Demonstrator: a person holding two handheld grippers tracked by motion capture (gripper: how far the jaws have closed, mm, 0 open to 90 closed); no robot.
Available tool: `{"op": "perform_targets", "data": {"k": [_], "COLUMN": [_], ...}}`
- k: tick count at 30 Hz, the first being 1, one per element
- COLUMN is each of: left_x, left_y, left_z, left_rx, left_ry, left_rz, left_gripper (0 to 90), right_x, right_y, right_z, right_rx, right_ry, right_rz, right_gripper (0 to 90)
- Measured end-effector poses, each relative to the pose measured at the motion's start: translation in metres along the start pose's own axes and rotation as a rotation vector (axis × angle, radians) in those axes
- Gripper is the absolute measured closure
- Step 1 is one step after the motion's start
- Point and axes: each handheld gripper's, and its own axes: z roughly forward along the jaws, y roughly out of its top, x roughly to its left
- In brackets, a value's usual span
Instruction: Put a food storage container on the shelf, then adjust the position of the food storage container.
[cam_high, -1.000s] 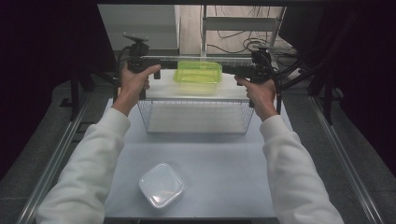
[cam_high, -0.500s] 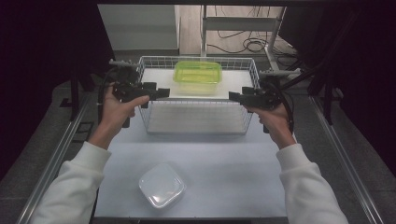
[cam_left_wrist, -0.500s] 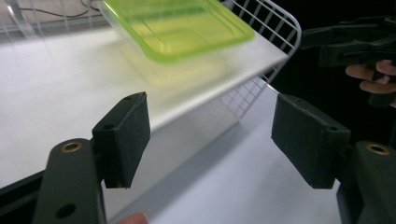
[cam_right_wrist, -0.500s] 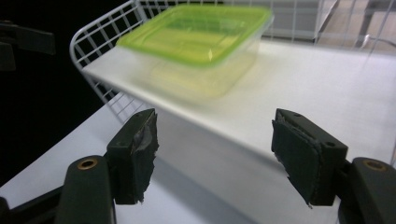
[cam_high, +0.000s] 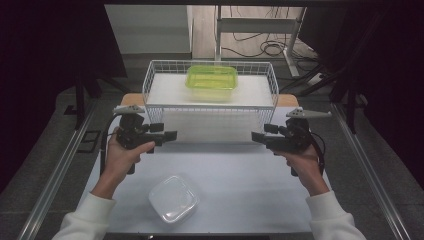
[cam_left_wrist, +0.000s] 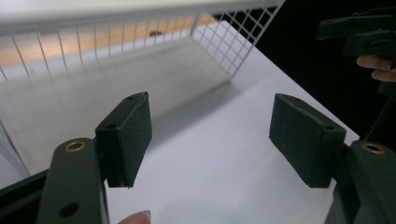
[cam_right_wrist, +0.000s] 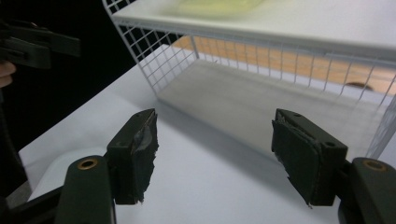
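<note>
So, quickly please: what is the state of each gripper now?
Left gripper: jaws open, holding nothing.
Right gripper: jaws open, holding nothing.

The wire rack (cam_high: 210, 95) along the tabletop's far edge is thin white-coated metal mesh with a smooth matt white shelf. On it sits a green container (cam_high: 211, 81) of glossy, see-through plastic. The tabletop (cam_high: 240, 170) looks like matt white laminate, smooth, with bare wood at its far corners. Near the front edge lies a clear lidded box (cam_high: 173, 198) of shiny, faintly cloudy plastic. The left gripper (cam_left_wrist: 210, 135) has matt black, finely grained rubbery pads; those of the right gripper (cam_right_wrist: 215, 149) look frayed and rough-edged.
</note>
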Motion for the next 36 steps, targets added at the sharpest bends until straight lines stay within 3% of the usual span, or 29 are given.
{"op": "perform_targets", "data": {"k": [5, 12, 16, 22, 36], "left_x": [0.009, 0.018, 0.023, 0.028, 0.034], "left_y": [-0.029, -0.054, -0.065, -0.069, -0.073], "left_z": [0.002, 0.007, 0.011, 0.010, -0.003], "left_rx": [0.035, 0.102, 0.138, 0.144, 0.138], "left_ry": [0.027, 0.064, 0.092, 0.111, 0.129], "left_rz": [-0.035, -0.046, -0.056, -0.070, -0.082], "left_gripper": [29.4, 30.0, 30.3, 30.8, 29.8], "right_x": [0.002, 0.008, 0.008, 0.008, 0.006], "right_y": [-0.024, -0.055, -0.066, -0.081, -0.091], "right_z": [0.003, 0.013, 0.018, 0.020, 0.022], "right_rx": [0.049, 0.125, 0.153, 0.181, 0.203], "right_ry": [0.017, 0.005, 0.003, -0.009, -0.013], "right_rz": [0.002, -0.003, 0.021, 0.038, 0.051], "right_gripper": [31.3, 31.3, 31.3, 31.4, 31.3]}}
